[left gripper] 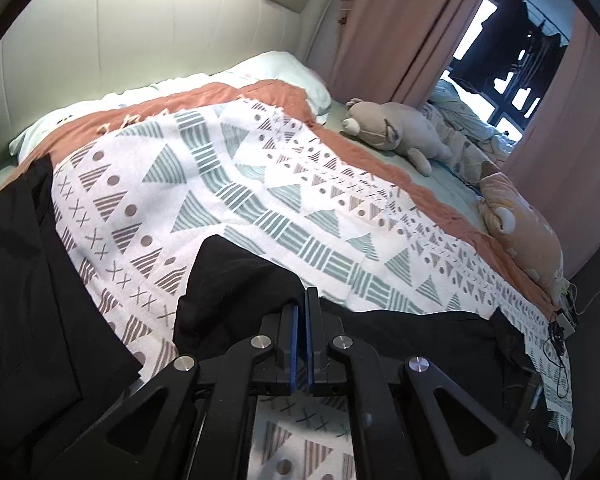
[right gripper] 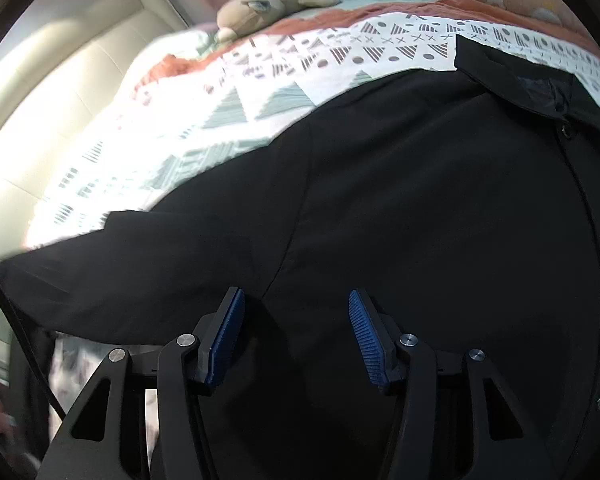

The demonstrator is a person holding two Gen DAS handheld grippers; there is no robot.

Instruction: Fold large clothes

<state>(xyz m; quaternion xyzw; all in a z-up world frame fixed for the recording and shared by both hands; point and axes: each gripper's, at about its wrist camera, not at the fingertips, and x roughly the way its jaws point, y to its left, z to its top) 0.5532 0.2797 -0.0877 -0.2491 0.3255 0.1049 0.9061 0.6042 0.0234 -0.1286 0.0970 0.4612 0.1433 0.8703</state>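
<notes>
A large black button-up shirt [right gripper: 420,200] lies spread on the patterned bedspread [right gripper: 260,92]. Its collar and button row are at the right of the right wrist view. My right gripper [right gripper: 296,308] is open, just above the shirt's body near the sleeve seam. In the left wrist view my left gripper [left gripper: 301,304] is shut on a raised fold of the black shirt [left gripper: 236,280]. More black cloth [left gripper: 28,280] lies at the left on the bedspread [left gripper: 220,184].
A grey plush toy [left gripper: 396,128] and an orange plush pillow [left gripper: 524,224] lie along the bed's far side. Pale pillows [left gripper: 284,68] and a padded headboard [left gripper: 140,40] are at the back. Pink curtains [left gripper: 396,24] frame a window. Cables [left gripper: 556,336] hang off the bed's right corner.
</notes>
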